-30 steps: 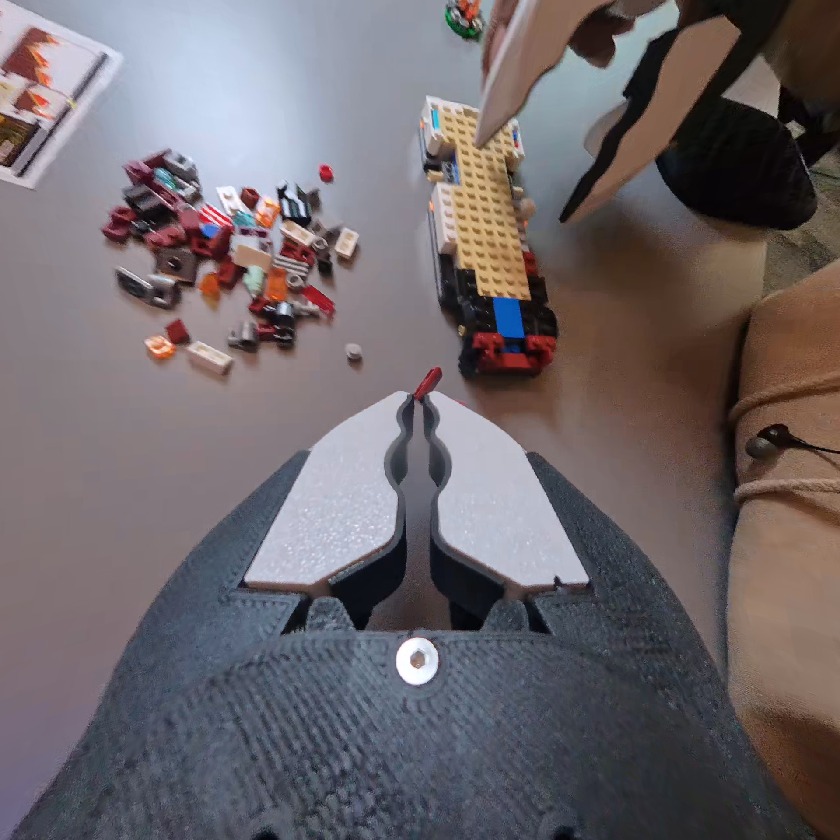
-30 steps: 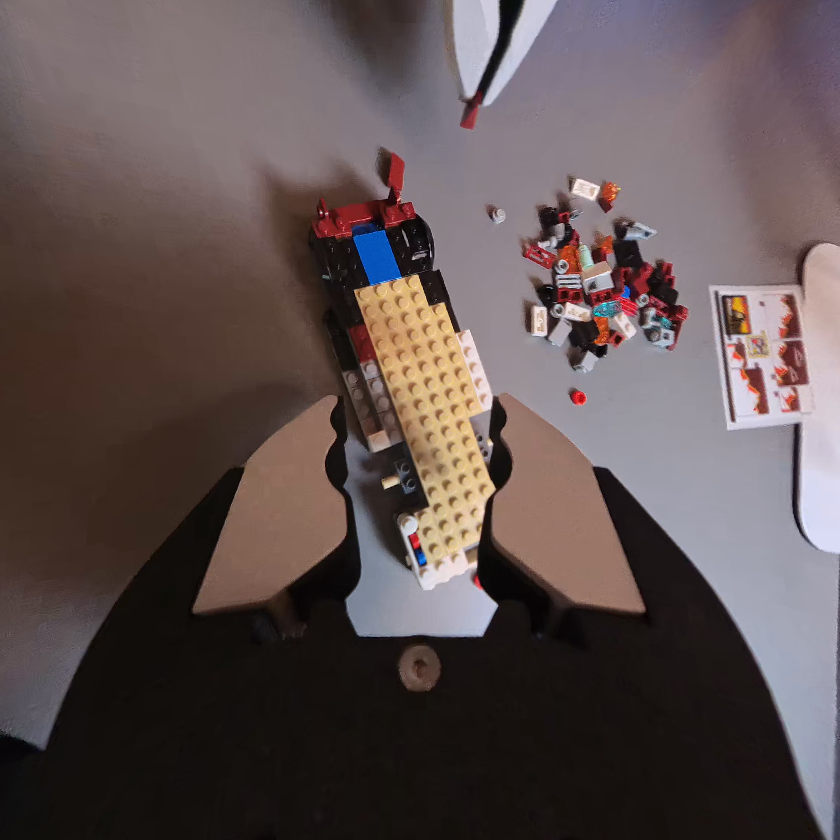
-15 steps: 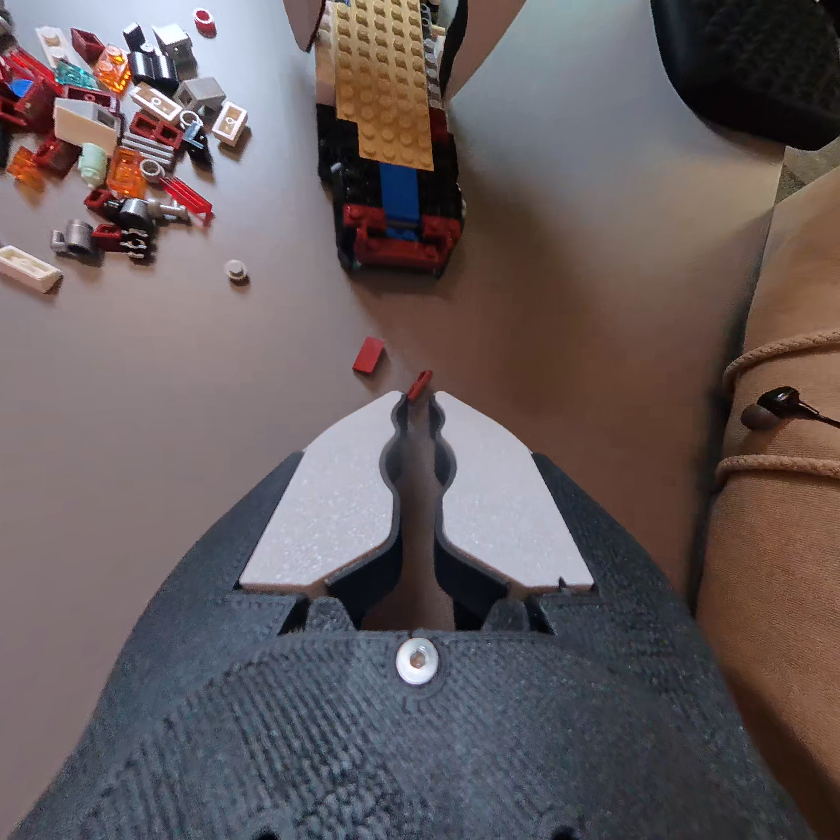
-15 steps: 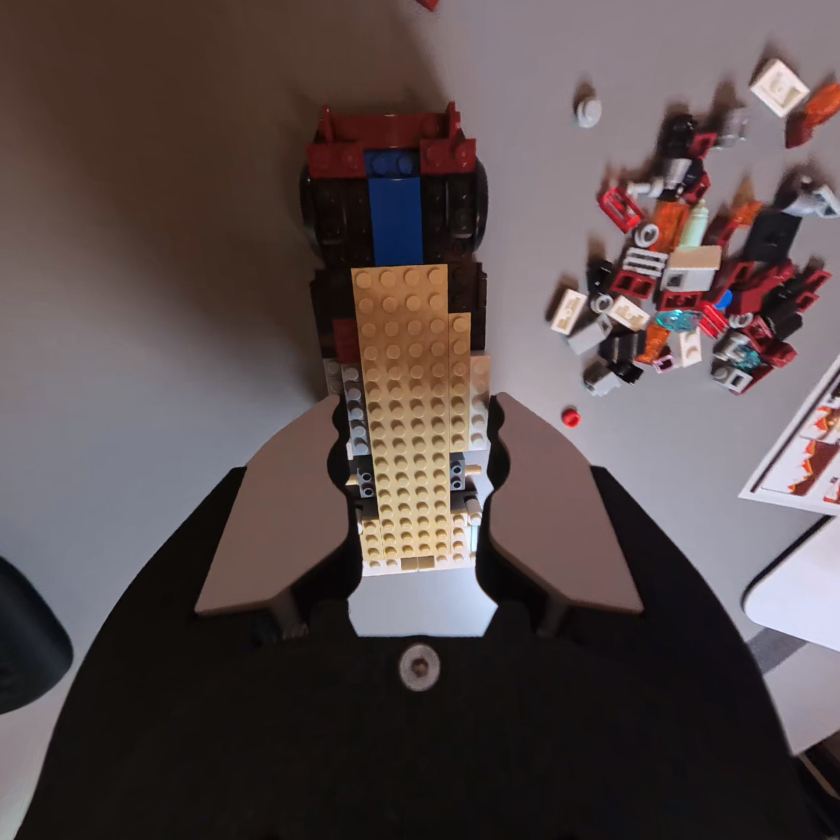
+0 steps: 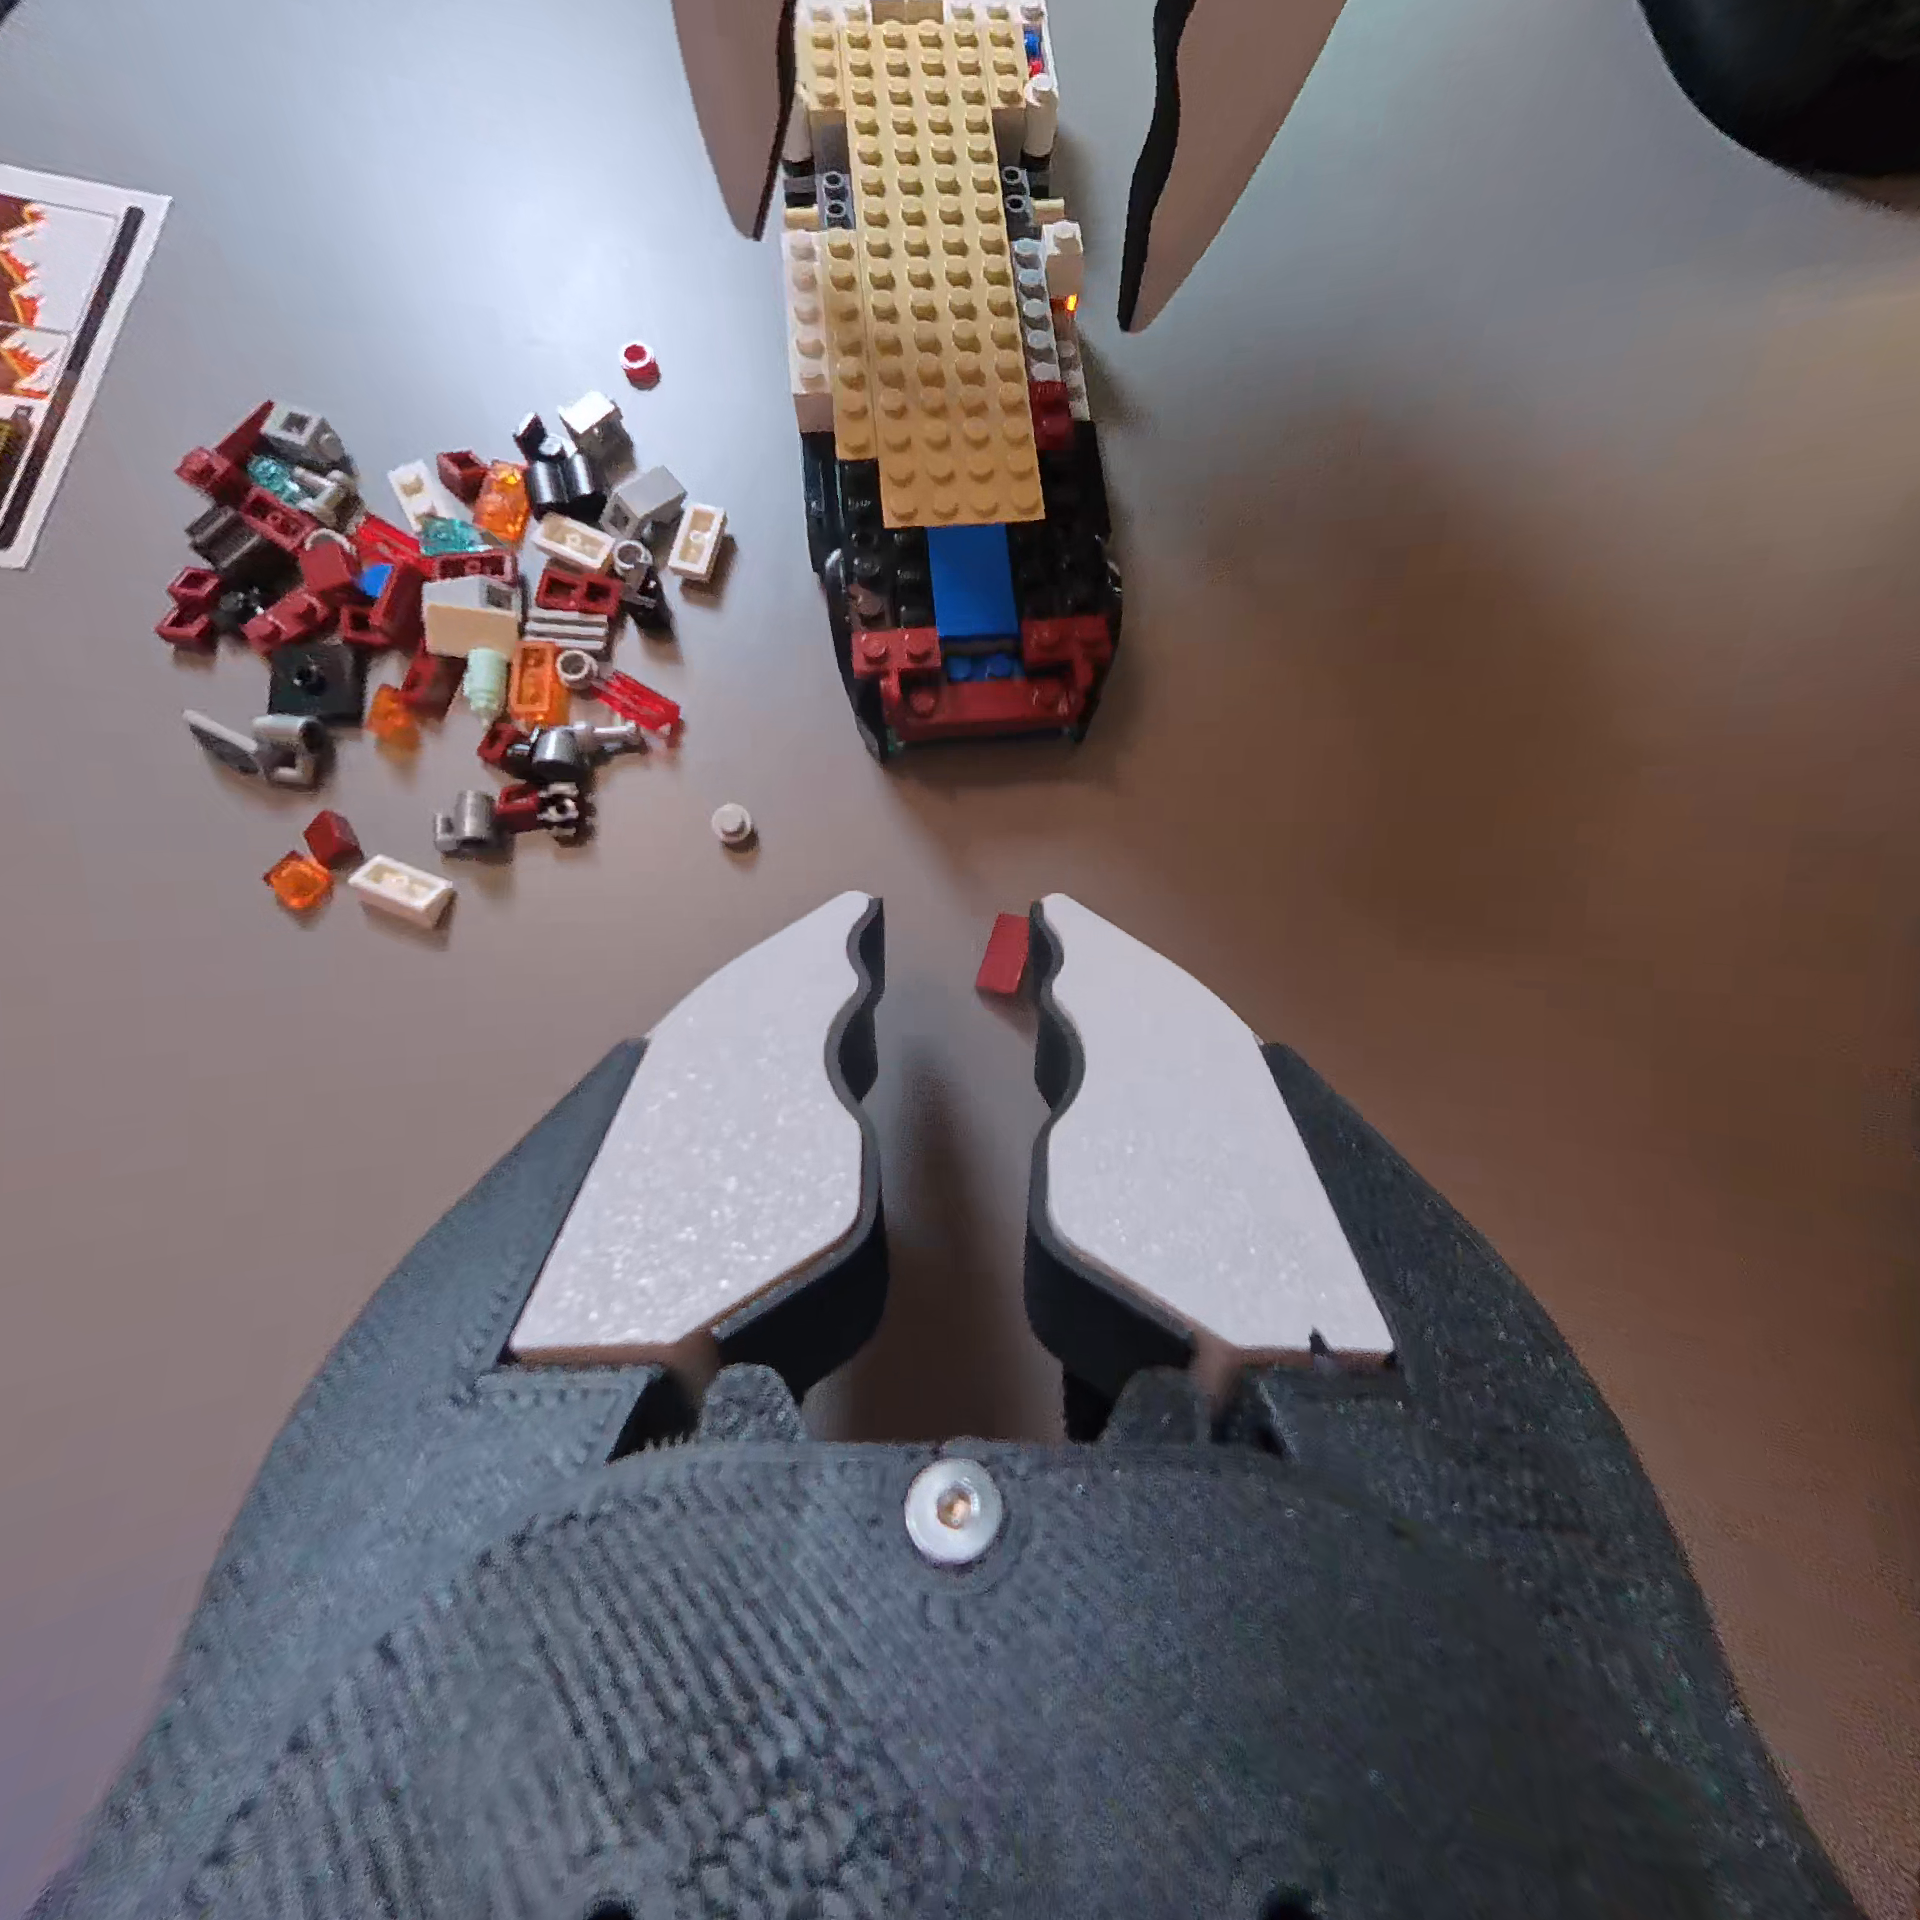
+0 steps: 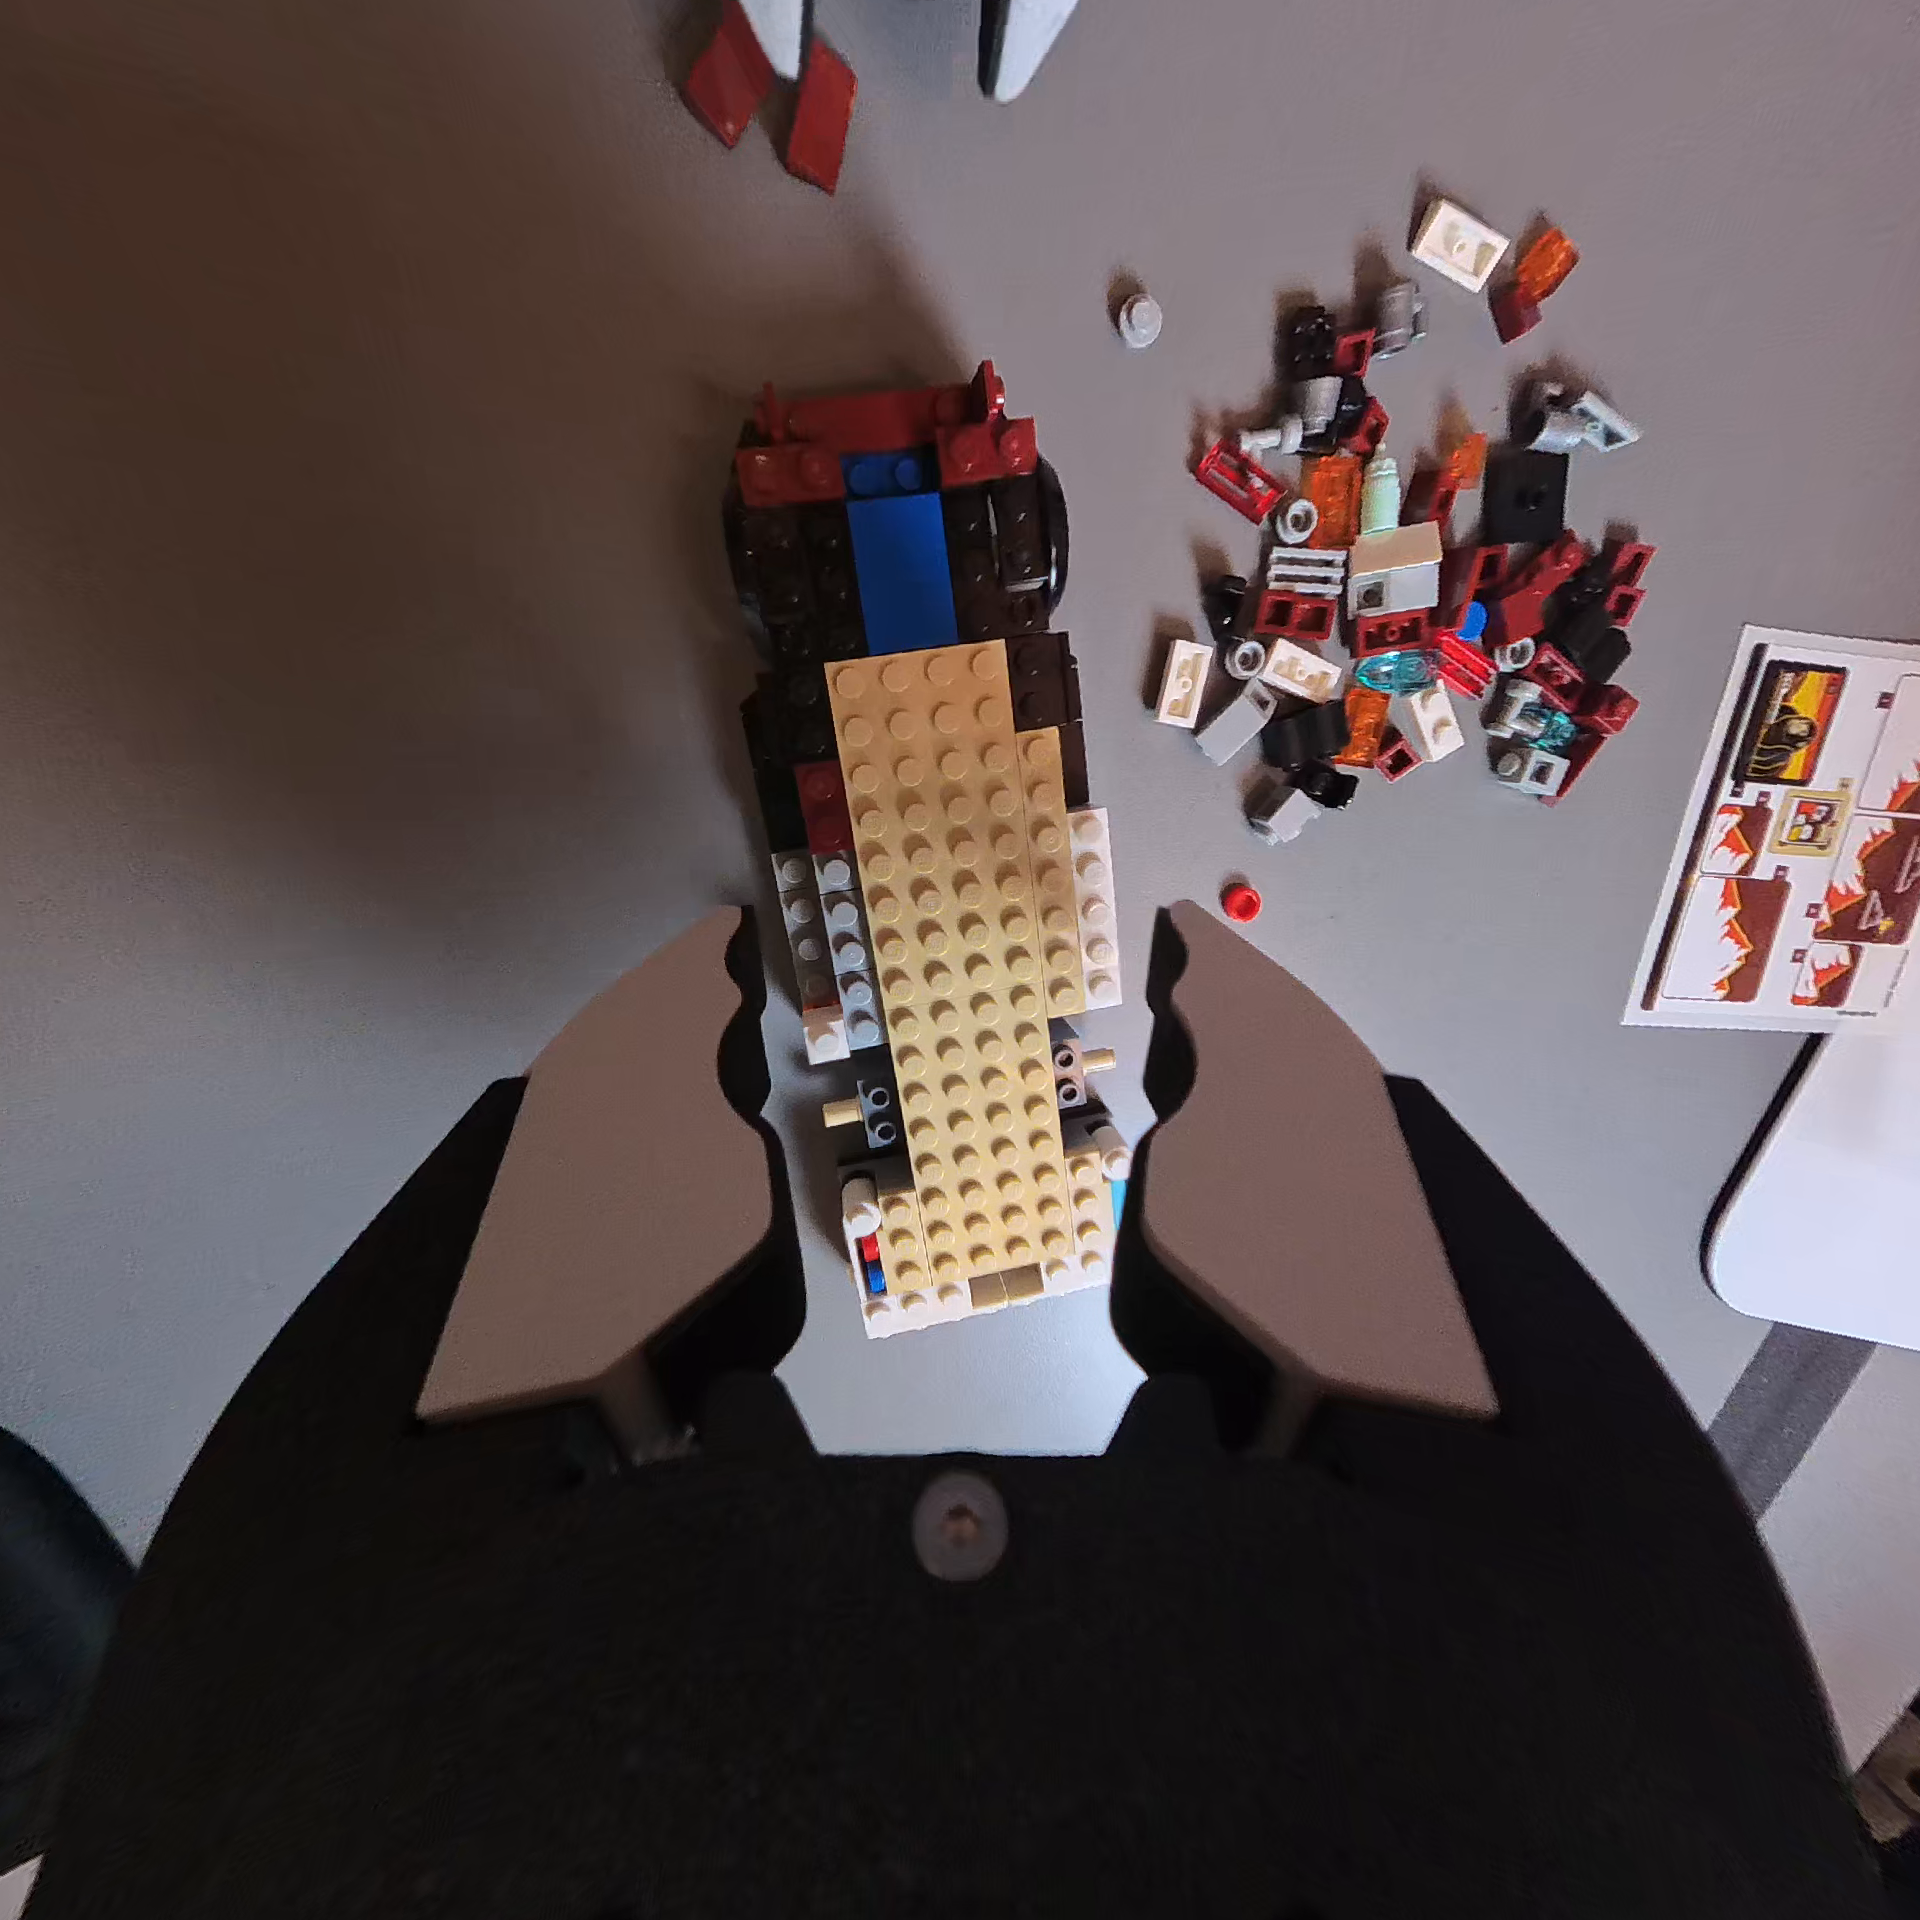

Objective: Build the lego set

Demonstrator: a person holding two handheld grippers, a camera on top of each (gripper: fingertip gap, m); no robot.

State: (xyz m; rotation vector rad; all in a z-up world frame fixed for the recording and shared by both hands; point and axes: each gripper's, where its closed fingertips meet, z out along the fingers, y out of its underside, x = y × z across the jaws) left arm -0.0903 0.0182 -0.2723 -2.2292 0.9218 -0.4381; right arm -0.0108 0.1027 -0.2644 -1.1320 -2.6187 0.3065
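Left wrist view: left gripper (image 5: 956,914) jaws apart, dark red tile (image 5: 1004,954) against the right pad only, unclamped.
Right gripper (image 6: 951,925): jaws wide, straddling the brick car (image 6: 940,831), touching neither side.
Risk: tile could slip off or flip; nothing pinches it.
Around: loose bricks (image 5: 436,623), sticker sheet (image 6: 1808,831) on the desk (image 5: 1455,727).

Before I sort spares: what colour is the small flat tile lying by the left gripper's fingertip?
Dark red tile; the left wrist view shows it best.
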